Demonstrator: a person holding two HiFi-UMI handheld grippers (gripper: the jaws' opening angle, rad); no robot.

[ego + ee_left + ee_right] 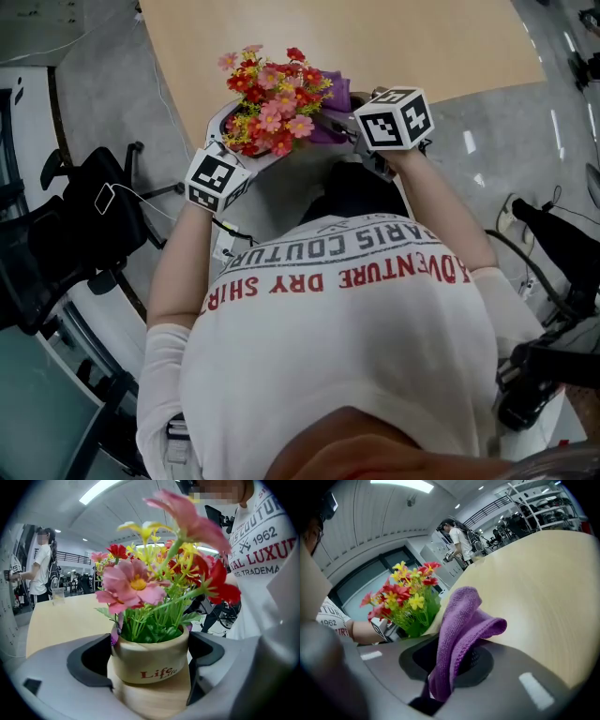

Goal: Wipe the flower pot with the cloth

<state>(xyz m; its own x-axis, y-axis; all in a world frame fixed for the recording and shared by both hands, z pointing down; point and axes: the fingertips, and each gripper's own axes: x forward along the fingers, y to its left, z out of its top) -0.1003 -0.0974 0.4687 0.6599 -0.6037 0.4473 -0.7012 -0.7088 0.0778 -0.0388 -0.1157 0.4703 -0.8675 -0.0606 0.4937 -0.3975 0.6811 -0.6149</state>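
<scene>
Pot [149, 660], seemingly light, stiff wood and smooth enough to slip, sits clamped by its wall in my left gripper [149, 667] at the counter's [375, 47] edge, while my right gripper [450, 667] pinches the soft, limp cloth [459, 630].

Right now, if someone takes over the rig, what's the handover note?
Left gripper: shut on the flower pot, jaws against its tan sides, flowers upright.
Right gripper: shut on the purple cloth, with a fold sticking up out of the jaws.
Position: both are held at the near edge of the table, the cloth beside the flowers.
Done: pot and cloth are both gripped.
Left: the wiping. No view shows the cloth touching the pot.
</scene>
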